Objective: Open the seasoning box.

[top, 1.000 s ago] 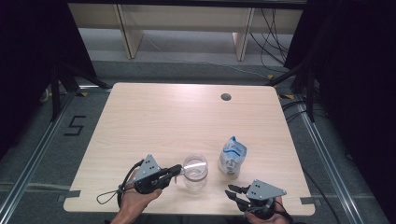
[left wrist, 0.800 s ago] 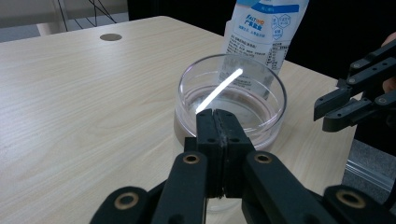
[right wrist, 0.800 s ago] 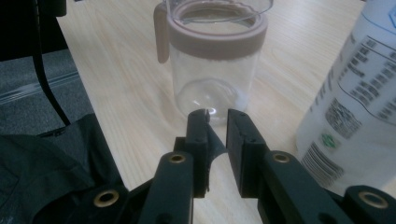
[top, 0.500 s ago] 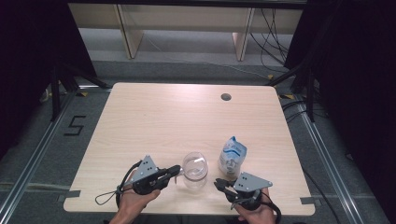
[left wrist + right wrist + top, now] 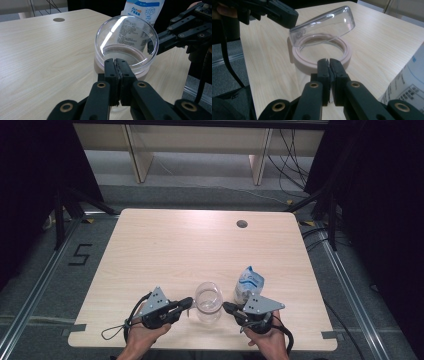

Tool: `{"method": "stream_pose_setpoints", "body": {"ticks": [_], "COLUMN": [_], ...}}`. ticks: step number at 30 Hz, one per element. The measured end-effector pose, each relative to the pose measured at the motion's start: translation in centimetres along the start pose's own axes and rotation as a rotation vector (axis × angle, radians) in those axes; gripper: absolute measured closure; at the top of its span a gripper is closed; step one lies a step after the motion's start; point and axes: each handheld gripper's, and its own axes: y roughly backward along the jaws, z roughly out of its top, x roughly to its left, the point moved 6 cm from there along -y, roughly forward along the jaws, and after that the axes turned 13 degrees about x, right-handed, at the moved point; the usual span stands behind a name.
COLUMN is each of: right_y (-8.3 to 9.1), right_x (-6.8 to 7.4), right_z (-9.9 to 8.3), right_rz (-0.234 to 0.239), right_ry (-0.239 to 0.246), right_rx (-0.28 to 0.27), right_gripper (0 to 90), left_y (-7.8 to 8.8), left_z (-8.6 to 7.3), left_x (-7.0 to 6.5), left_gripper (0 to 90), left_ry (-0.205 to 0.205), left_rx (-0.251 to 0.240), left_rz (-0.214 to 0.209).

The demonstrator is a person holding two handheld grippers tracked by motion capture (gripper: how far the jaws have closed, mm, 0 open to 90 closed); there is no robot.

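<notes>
- Jar [image 5: 208, 301] of clear glass with a pale pinkish collar round its mouth stands on the wooden table [image 5: 200, 245], at about 6 o'clock of the tabletop in the high view, close to the near edge
- Its clear domed lid [image 5: 322, 26] is tilted up off the collar [image 5: 322, 56]: in the right gripper view it is raised on the side facing that camera, and its low edge lies at about 10 o'clock of the ring, by the other gripper's tip
- left gripper [image 5: 187, 302] lies at 9 o'clock of the jar, its tip touching or just beside the glass; in its own view the two black jaws are pressed together with nothing between them, their tip right against the jar's near rim
- right gripper [image 5: 226, 307] sits at 3 o'clock of the jar, tip close to the glass; whether it touches I cannot tell from above
- Its jaws have just been closing and now stand pressed together, nothing between them, pointing at the collar's near edge in its own view
- A white and blue pouch [image 5: 248, 285] stands at about 2 o'clock of the jar, just behind the right gripper, apart from the jar
- A round dark grommet hole [image 5: 242, 224] sits at 1 o'clock of the tabletop, well apart from everything else
</notes>
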Motion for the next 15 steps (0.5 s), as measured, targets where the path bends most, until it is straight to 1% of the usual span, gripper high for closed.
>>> {"method": "stream_pose_setpoints", "body": {"ticks": [1, 2, 3, 4, 5, 6, 7, 8, 10, 11, 12, 13, 14, 15], "right_y": [0.0, -0.1, 0.0, 0.0, 0.0, 0.0, 0.0, 0.0, -0.1, 0.0, 0.0, -0.1, -0.1, 0.0], "right_x": [0.0, -0.1, 0.0, -0.1, 0.0, 0.0, 0.0, 0.1, 0.2, 0.2, 0.2, 0.3, 0.3, 0.3], "right_z": [0.1, 0.3, 0.5, 0.7, 0.8, 1.0, 1.1, 1.3, 1.4, 1.5, 1.5, 1.7, 1.8, 1.8], "right_rz": [0.001, -0.003, 0.000, 0.002, 0.005, 0.004, -0.002, 0.004, 0.001, 0.005, 0.002, 0.003, 0.006, 0.006], "right_ry": [0.002, 0.003, -0.002, 0.010, 0.007, 0.014, 0.008, 0.016, 0.019, 0.024, 0.013, 0.020, 0.017, 0.030], "right_rx": [-0.003, -0.013, -0.018, -0.016, -0.013, -0.017, -0.016, -0.027, -0.025, -0.016, -0.018, -0.031, -0.034, -0.027], "right_gripper": [87.4, 87.4, 87.4, 87.4, 87.4, 87.4, 87.5, 87.5, 87.5, 87.5, 87.5, 87.5, 87.5, 87.5], "left_y": [0.0, 0.0, 0.0, 0.0, 0.0, 0.1, 0.1, 0.3, 0.4, 0.5, 0.6, 0.7, 0.9, 1.0], "left_z": [0.0, 0.0, 0.0, 0.0, 0.0, 0.0, 0.0, 0.0, -0.1, -0.1, -0.2, -0.3, -0.5, -0.7], "left_x": [0.0, 0.0, 0.0, 0.1, 0.1, 0.1, 0.1, 0.0, 0.0, 0.0, 0.1, 0.0, 0.0, 0.0], "left_gripper": [87.2, 87.1, 86.7, 86.6, 86.4, 85.6, 84.2, 82.1, 75.3, 69.9, 65.4, 59.7, 56.0, 50.9], "left_ry": [-0.003, -0.016, -0.017, -0.019, -0.016, -0.018, -0.019, -0.023, -0.020, -0.013, 0.000, 0.006, 0.004, 0.000], "left_rx": [0.000, 0.001, 0.000, 0.001, 0.000, 0.002, 0.000, 0.014, 0.006, 0.011, 0.002, 0.005, 0.021, 0.026], "left_rz": [0.002, 0.003, 0.002, 0.001, -0.001, 0.001, -0.004, 0.000, -0.012, 0.002, 0.000, 0.000, 0.012, 0.016]}}
